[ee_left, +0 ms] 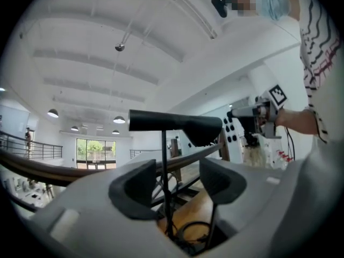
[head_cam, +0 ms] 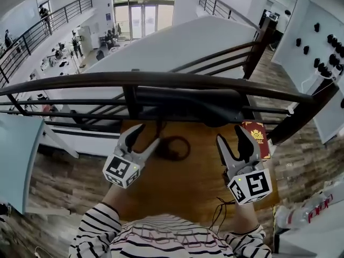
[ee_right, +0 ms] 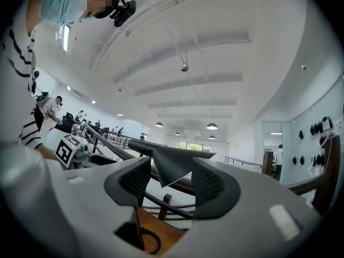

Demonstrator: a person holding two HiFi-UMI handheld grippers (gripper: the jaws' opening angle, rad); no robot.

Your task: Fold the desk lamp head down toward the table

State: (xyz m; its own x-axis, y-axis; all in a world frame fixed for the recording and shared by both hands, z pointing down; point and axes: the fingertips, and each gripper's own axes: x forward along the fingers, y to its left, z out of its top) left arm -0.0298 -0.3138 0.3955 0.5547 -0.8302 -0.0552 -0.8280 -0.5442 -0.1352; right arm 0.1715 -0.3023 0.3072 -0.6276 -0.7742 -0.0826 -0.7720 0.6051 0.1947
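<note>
The lamp head lies level above the desk's far edge (its thin stem shows between my left jaws, untouched). My left hand-held gripper and right hand-held gripper both stand open near that edge, gripping nothing.

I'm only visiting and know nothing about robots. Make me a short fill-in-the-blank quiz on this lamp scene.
1. The lamp head is ____ in colour.
2. The thin lamp stem stands between the left gripper's open ____.
3. The booklet lying on the table beside the right gripper is ____.

Missing words: black; jaws; red.
</note>
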